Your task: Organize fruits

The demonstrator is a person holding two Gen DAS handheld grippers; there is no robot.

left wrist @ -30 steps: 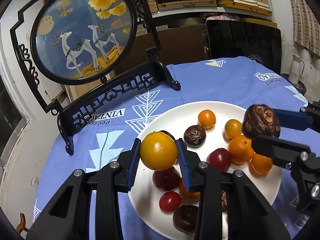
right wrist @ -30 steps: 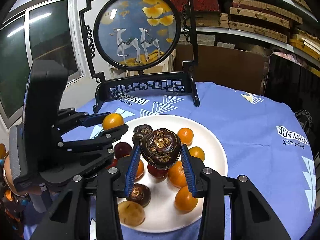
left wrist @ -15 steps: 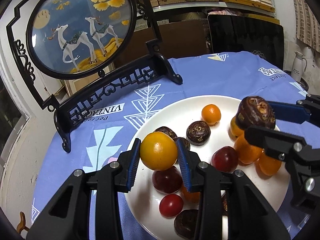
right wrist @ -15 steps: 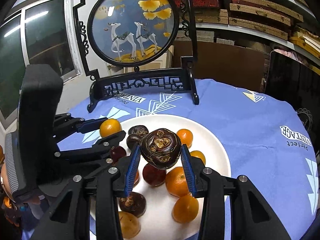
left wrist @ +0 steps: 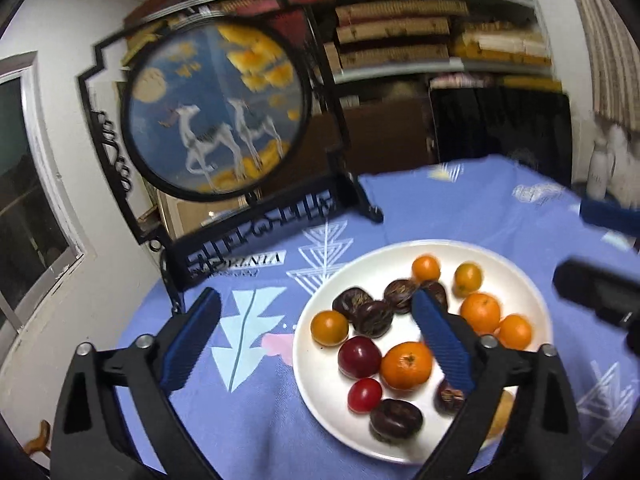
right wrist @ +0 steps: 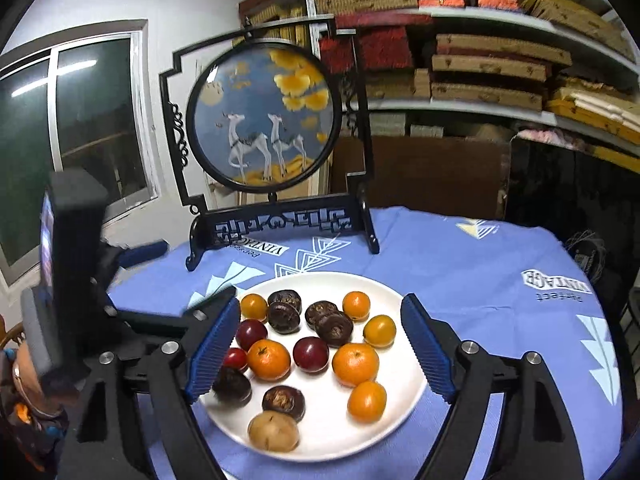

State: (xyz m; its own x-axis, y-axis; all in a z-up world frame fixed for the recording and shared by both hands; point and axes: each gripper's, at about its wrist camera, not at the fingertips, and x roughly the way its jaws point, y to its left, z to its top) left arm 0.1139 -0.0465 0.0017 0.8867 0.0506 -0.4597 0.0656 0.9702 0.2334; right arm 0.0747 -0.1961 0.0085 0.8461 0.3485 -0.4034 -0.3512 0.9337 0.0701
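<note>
A white plate [left wrist: 332,408] [right wrist: 404,404] on the blue tablecloth holds several fruits: orange tangerines [left wrist: 406,365] [right wrist: 355,364], small yellow-orange fruits [left wrist: 329,327] [right wrist: 253,306], dark red plums [left wrist: 359,357] [right wrist: 311,354], dark brown patterned fruits [left wrist: 376,318] [right wrist: 334,328] and a tan one [right wrist: 273,431]. My left gripper [left wrist: 316,344] is open and empty above the plate's left side. My right gripper [right wrist: 320,348] is open and empty above the plate. The right gripper also shows at the right edge of the left wrist view [left wrist: 596,292].
A black framed deer screen [left wrist: 216,116] [right wrist: 264,120] stands on the table behind the plate. The left gripper's body [right wrist: 72,280] is at the left in the right wrist view. Shelves with boxes [right wrist: 480,68] line the back wall.
Both grippers have opened and pulled back. The yellow-orange fruit left the left gripper and the dark patterned fruit left the right gripper; both now lie on the plate.
</note>
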